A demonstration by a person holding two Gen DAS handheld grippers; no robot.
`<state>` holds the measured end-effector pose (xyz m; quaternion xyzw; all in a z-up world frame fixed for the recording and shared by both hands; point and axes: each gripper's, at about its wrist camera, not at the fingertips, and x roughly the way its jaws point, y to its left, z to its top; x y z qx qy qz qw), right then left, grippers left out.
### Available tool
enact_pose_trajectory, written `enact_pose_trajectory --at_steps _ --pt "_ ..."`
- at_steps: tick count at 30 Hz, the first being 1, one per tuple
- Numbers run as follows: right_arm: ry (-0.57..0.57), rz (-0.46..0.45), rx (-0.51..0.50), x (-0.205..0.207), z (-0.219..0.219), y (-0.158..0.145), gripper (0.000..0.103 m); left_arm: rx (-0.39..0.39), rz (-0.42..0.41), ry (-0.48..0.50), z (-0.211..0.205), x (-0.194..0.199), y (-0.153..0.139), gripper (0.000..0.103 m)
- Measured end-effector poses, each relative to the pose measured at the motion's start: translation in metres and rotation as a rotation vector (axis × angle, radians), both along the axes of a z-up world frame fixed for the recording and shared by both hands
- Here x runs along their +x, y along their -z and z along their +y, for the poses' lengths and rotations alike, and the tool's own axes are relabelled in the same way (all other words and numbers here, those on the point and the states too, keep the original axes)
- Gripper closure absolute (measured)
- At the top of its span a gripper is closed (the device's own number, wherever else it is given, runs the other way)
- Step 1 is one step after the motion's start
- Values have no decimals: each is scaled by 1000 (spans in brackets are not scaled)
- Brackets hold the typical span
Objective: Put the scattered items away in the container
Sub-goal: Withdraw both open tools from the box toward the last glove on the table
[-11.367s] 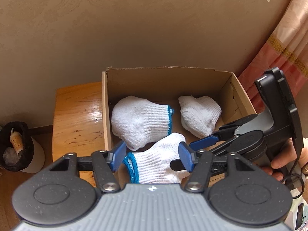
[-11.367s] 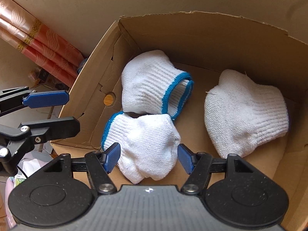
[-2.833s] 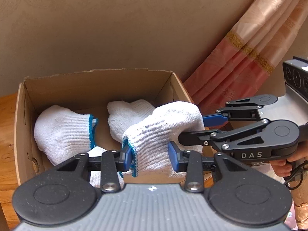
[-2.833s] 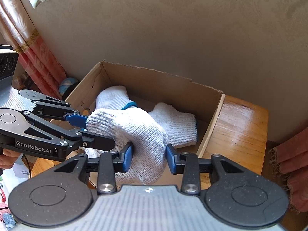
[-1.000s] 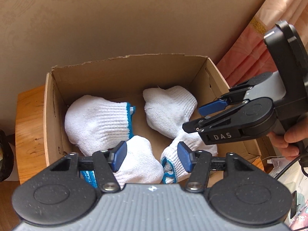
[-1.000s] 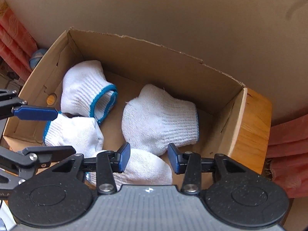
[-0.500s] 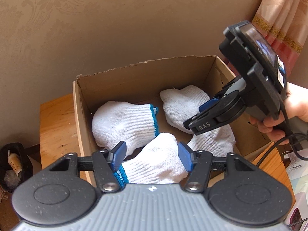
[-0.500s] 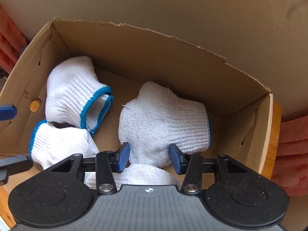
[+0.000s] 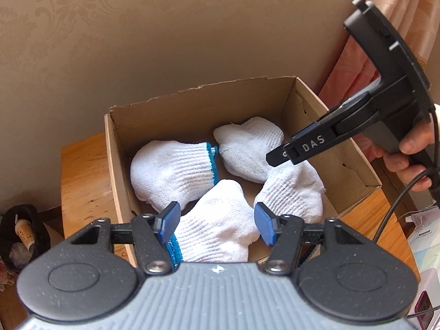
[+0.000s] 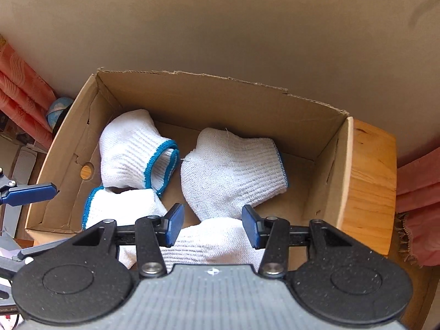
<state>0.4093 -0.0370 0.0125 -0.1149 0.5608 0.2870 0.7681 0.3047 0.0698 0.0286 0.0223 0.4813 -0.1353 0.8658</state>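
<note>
An open cardboard box (image 9: 354, 176) (image 10: 324, 170) on a wooden table holds several white knit gloves with blue cuffs. In the left wrist view one glove (image 9: 176, 173) lies at the left, one (image 9: 247, 145) at the back, one (image 9: 294, 189) at the right and one (image 9: 217, 228) at the front. My left gripper (image 9: 217, 225) is open and empty above the front glove. My right gripper (image 10: 210, 227) is open and empty above the near glove (image 10: 214, 244). It also shows in the left wrist view (image 9: 308, 145), raised over the box's right side.
The wooden table (image 9: 82, 176) (image 10: 368, 187) carries the box against a beige wall. A black-lined bin (image 9: 22, 233) stands low at the left. Pink curtains (image 9: 393, 13) (image 10: 19, 93) hang beside the box. A white packet (image 9: 423, 239) lies at the right.
Both grippers have pulled back and up from the box, staying open. The right gripper has risen higher over the box's right side. The gloves lie still.
</note>
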Motion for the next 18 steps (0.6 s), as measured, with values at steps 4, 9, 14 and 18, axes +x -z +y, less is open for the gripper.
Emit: enact_pose_trajectory --at_steps 4,9,14,18 --pt "-12 -42 38 -20 -14 -30 42 2 -41 33 -9 -22 -14 28" --pt "-29 -98 65 -58 -38 -59 29 14 -80 76 -24 -56 -30 19" --pt "-23 -124 84 -93 -69 -75 19 31 -84 126 -42 -91 -35 16" --pt "-11 -123 113 -121 -95 -77 15 45 -81 162 -56 -121 -31 16"
